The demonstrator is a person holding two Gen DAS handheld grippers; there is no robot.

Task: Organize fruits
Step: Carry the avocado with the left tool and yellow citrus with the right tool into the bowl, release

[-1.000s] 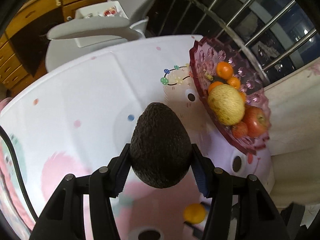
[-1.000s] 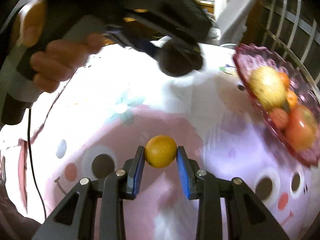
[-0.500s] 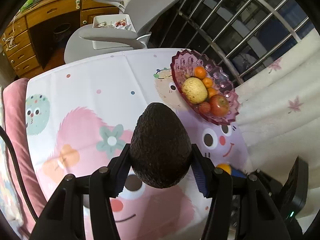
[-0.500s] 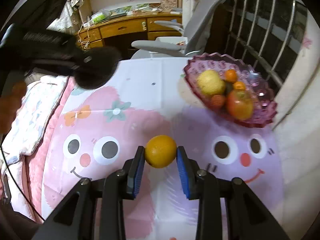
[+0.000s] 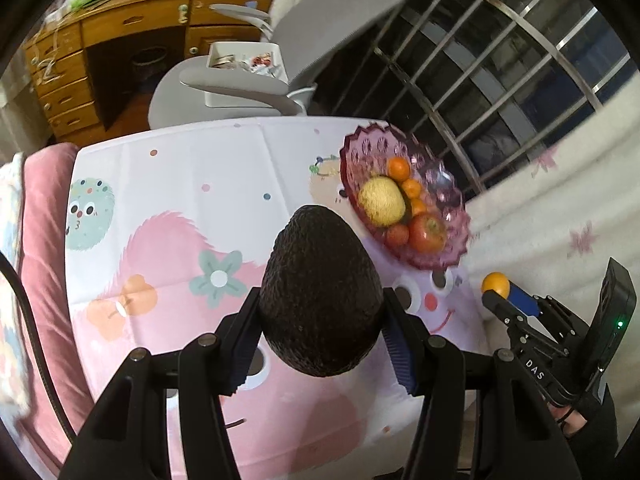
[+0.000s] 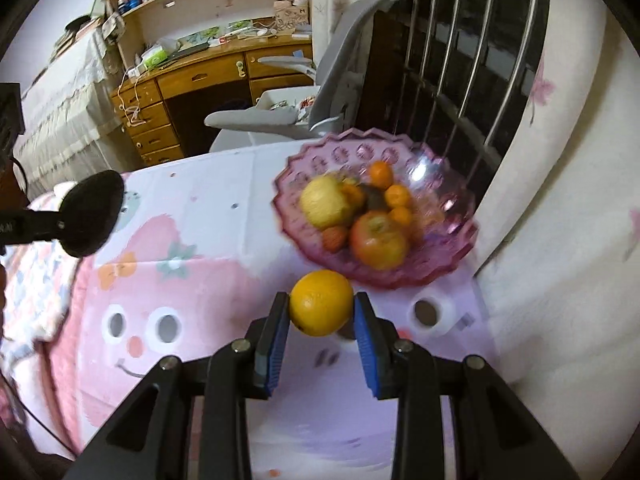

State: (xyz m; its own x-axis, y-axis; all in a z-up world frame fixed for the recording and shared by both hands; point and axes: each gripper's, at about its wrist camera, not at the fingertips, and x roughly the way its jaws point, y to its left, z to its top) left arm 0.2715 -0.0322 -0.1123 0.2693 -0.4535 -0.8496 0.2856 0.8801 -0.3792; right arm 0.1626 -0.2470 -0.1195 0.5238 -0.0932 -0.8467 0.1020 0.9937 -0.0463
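My left gripper (image 5: 322, 332) is shut on a dark avocado (image 5: 320, 288), held high above the cartoon-printed tablecloth (image 5: 168, 216). My right gripper (image 6: 321, 316) is shut on a small orange (image 6: 321, 302), just in front of the pink glass fruit bowl (image 6: 436, 184). That bowl (image 5: 360, 148) holds a yellow melon-like fruit (image 5: 380, 201), a red apple (image 5: 427, 233) and several small tangerines. In the left wrist view the right gripper with its orange (image 5: 495, 285) shows at lower right. In the right wrist view the avocado (image 6: 93, 212) hangs at far left.
A grey office chair (image 5: 280, 60) stands behind the table, with a wooden desk (image 5: 112, 52) beyond it. A barred window (image 5: 500, 60) and pale curtain (image 5: 560, 208) run along the right. A pink cushion (image 5: 44, 240) borders the table's left edge.
Both grippers have risen away from the table with their fruit, so more of the cloth shows. The right gripper has swung toward the bowl, which now sits closer to its orange.
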